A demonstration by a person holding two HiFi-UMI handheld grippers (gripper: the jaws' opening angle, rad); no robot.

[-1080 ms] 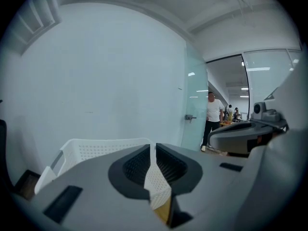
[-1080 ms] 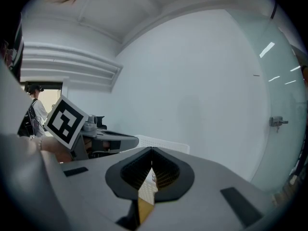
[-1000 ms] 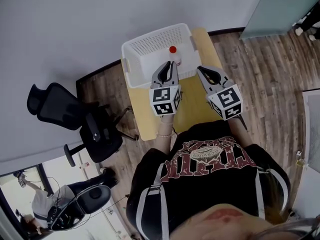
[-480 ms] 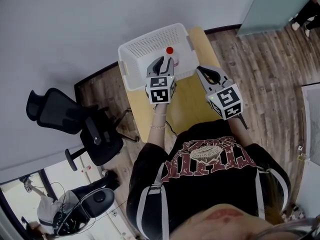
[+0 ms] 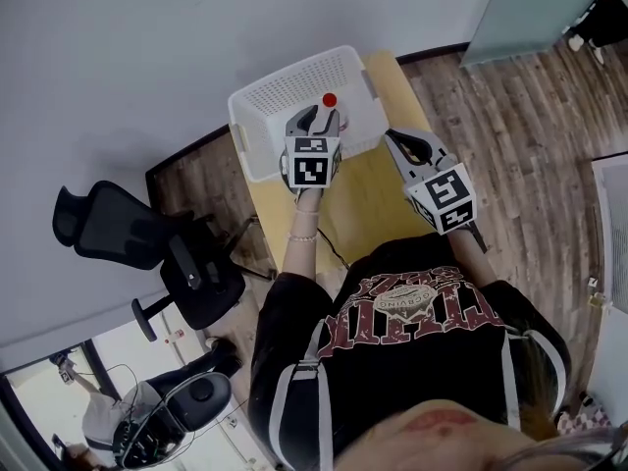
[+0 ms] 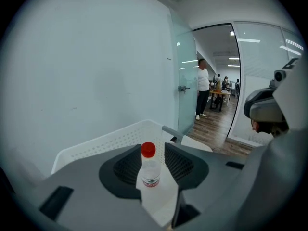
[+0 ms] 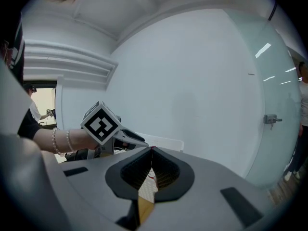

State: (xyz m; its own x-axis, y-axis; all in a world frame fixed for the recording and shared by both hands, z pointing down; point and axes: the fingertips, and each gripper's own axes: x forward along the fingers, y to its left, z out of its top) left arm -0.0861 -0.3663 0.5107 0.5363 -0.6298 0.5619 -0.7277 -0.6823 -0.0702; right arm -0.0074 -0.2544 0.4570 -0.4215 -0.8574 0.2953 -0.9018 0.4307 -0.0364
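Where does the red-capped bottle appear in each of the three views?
Head view: the red-capped bottle stands in the white basket, upper centre, just ahead of the left gripper.
Left gripper view: lower centre, between the open jaws.
Right gripper view: not clearly in it.
Shared landmark: the white basket.

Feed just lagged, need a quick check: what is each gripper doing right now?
Left gripper: open, red-capped bottle shows between its jaws, not clamped.
Right gripper: shut, nothing in it.
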